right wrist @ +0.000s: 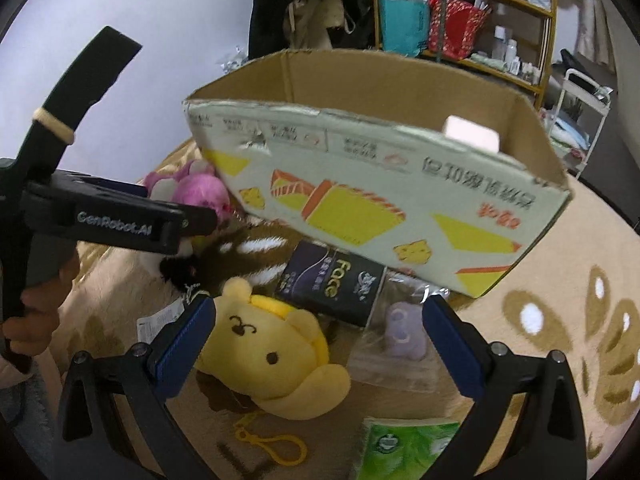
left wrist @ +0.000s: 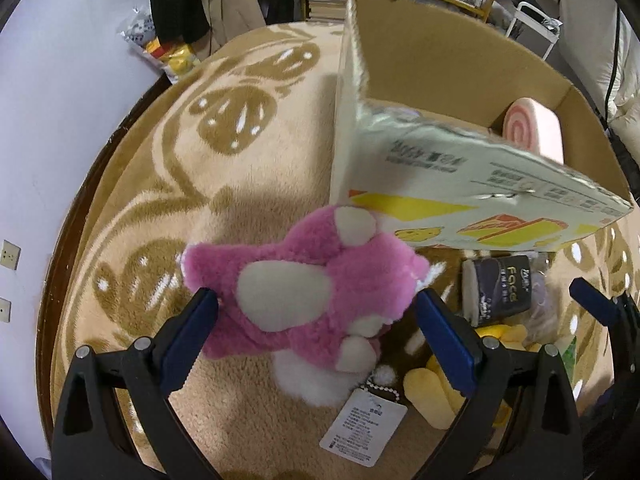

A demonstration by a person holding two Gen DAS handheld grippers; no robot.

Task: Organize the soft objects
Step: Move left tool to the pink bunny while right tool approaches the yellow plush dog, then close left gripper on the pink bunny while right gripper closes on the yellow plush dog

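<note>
left tongs [left wrist: 316,322]: clenched on pink plush [left wrist: 304,280], lifted over rug [left wrist: 248,168] beside cardboard box [left wrist: 460,184] | right tongs [right wrist: 318,346]: released, above yellow plush [right wrist: 276,356] near tissue pack [right wrist: 332,284]

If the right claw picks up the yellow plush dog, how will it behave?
The yellow plush dog looks stuffed and soft, so it would probably squash between the fingers and feel light. Its ears may flop, and the yellow keychain clip would likely dangle.
</note>
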